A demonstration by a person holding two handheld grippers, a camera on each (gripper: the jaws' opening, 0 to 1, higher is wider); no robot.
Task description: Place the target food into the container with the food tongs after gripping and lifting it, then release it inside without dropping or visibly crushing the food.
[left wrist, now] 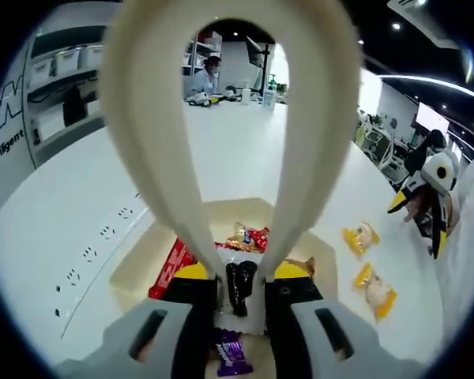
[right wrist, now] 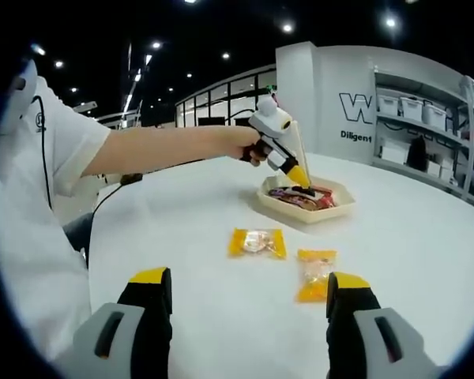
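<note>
tongs (left wrist: 237,118) upright over container (right wrist: 306,207) | dark snack (left wrist: 239,286) pinched (tips)

Showroom-like lab: storage shelves (right wrist: 426,118), ceiling spotlights (right wrist: 287,28).

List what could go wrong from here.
1. The tongs in the left claw pinch a dark packet over the tray; squeezing harder could crush it.
2. Only the tong tips seem to hold it, so it might slip before release.
3. The tray already holds snacks, so it may land near the rim and slide out.
</note>
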